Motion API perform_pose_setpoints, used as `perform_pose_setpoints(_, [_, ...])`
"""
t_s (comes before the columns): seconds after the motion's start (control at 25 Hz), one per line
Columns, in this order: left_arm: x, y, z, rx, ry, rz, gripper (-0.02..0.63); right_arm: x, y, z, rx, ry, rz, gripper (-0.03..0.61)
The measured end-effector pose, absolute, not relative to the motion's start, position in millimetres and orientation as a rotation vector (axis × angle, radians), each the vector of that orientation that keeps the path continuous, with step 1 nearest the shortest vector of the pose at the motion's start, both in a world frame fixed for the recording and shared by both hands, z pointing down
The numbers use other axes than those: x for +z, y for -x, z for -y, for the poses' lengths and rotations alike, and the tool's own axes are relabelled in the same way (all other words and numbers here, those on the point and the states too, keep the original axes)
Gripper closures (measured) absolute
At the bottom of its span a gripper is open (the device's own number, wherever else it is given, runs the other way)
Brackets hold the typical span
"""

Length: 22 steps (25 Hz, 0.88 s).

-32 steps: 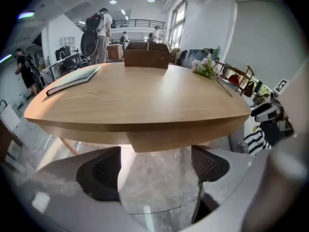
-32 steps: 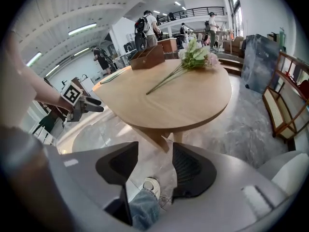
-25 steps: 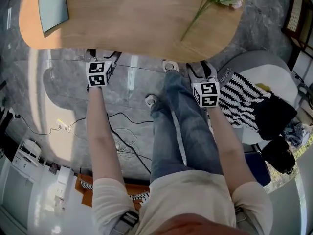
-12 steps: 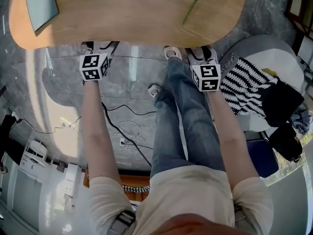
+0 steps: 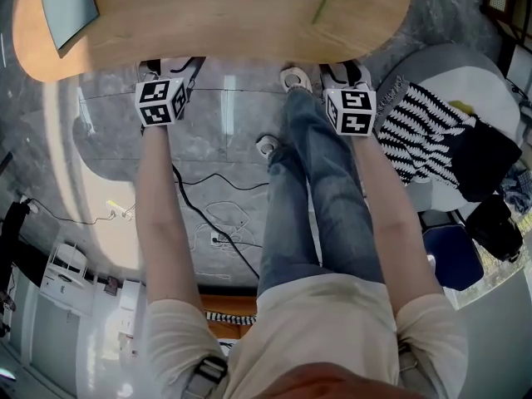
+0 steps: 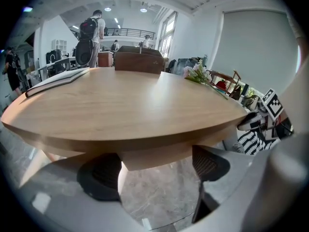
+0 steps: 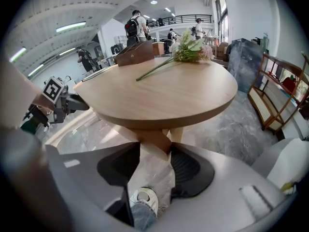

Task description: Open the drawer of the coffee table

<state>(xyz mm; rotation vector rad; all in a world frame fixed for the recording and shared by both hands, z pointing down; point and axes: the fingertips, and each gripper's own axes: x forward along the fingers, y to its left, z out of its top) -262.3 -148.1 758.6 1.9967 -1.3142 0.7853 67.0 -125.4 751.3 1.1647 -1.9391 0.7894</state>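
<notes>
At one coffee table (image 5: 233, 23), left gripper (image 6: 157, 170), right gripper (image 7: 149, 167), both jaws apart, just closing, underframe (image 7: 155, 138) between

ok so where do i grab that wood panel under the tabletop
Take the wood panel by its lower edge, coming in from the front and a little below. It hangs under the overhanging tabletop, no handle shows, and only that bottom edge looks free to pinch.
</notes>
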Motion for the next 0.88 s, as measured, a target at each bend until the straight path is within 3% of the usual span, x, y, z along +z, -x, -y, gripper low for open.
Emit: perform_pose_setpoints(0.88, [759,265,78,0.832,-1.930,1.300,0.169,751,-66,63,0.823,-1.105,1.915,0.383])
